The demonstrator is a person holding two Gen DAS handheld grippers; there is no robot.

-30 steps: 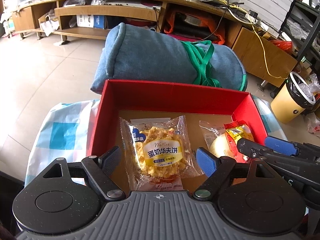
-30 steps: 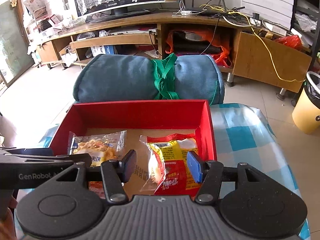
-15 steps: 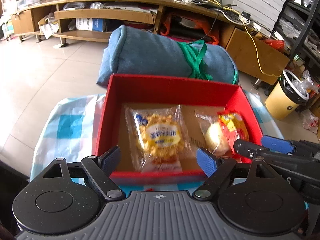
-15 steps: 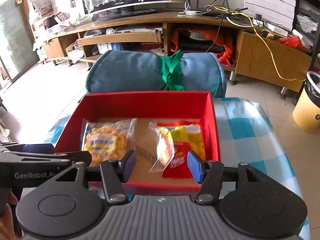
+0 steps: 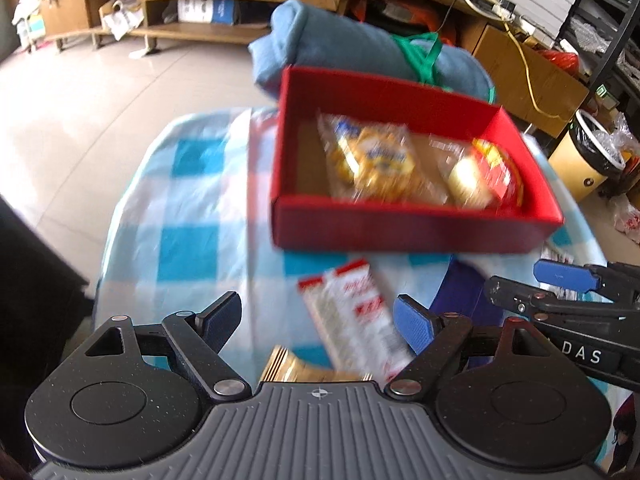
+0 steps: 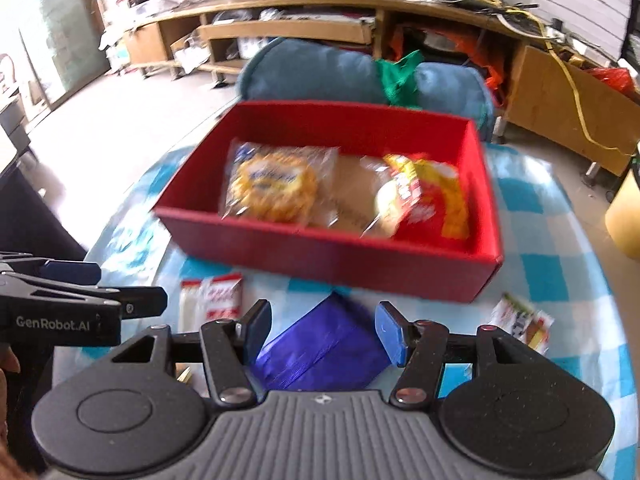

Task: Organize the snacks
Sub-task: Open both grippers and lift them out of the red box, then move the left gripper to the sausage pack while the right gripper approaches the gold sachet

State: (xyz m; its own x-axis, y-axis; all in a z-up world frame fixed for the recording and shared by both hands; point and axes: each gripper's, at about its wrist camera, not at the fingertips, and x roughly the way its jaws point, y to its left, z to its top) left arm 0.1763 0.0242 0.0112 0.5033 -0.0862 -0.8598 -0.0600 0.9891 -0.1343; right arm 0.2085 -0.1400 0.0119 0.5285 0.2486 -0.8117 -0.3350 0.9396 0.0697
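**Left and right wrist views: red box with two snacks, loose packets on the checked cloth**

Left wrist view. A red box (image 5: 400, 224) stands on a blue-and-white checked cloth (image 5: 188, 208), with a rolled blue cushion (image 5: 340, 44) behind it. Inside lie a yellow waffle packet (image 5: 380, 164) and, to its right, a red-and-yellow packet (image 5: 488, 176); both are blurred. In front of the box a white-and-red packet (image 5: 352, 316) lies on the cloth, beside a gold packet (image 5: 288, 368) largely cut off by the gripper body. The left gripper (image 5: 318, 318) hovers above the white-and-red packet, jaws wide apart and gripping nothing. The right gripper (image 5: 560, 284) enters from the right edge.

Right wrist view. The same box (image 6: 332, 256) sits beyond a purple packet (image 6: 320, 356), which lies on the cloth under the right gripper (image 6: 324, 330); the jaws are moderately parted, and contact with the packet cannot be confirmed. The white-and-red packet (image 6: 212, 296) lies to the left, partly hidden by the left gripper (image 6: 80, 292). A small printed packet (image 6: 520, 320) lies apart to the right, its label illegible.
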